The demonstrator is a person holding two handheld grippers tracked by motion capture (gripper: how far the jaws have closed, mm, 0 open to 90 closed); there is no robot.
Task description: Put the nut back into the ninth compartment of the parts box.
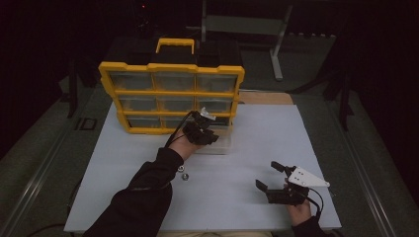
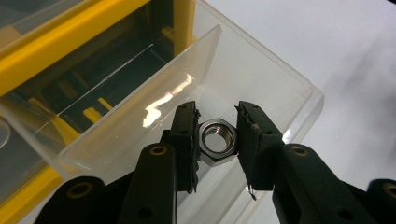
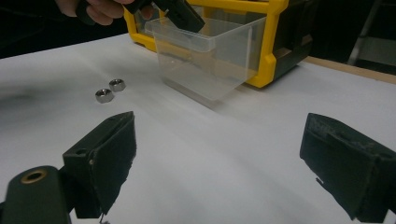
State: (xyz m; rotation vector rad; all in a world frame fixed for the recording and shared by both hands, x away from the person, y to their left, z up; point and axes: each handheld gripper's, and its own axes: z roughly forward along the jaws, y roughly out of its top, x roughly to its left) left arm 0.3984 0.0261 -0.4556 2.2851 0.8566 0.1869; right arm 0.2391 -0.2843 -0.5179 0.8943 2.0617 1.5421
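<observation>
Hex nut (image 2: 218,139) sits pinched flat-to-flat between the two black jaws of the left gripper (image 2: 218,140), its threaded bore facing the gripper's camera, so the hole's axis runs along the gripper rather than across it. The jaws are closed about as far as they go, pads pressing on opposite sides of the nut. It hangs over the open mouth of the clear plastic drawer (image 2: 261,79), inside the line of its walls and above its floor — how far above is hard to judge through the transparent plastic. The relation that matters next, as I read it: the drawer lies straight below the nut, so a release should drop it in without any sideways travel.

In the high view the left gripper (image 1: 200,129) is at the drawer (image 1: 220,144), which stands pulled out on the white table (image 1: 276,133) in front of the yellow organizer (image 1: 170,91). Two more nuts (image 3: 110,90) lie loose on the table, nearer the left hand than the right. The right gripper (image 1: 274,180) rests well apart, low on the table, jaws spread wide and holding nothing.
</observation>
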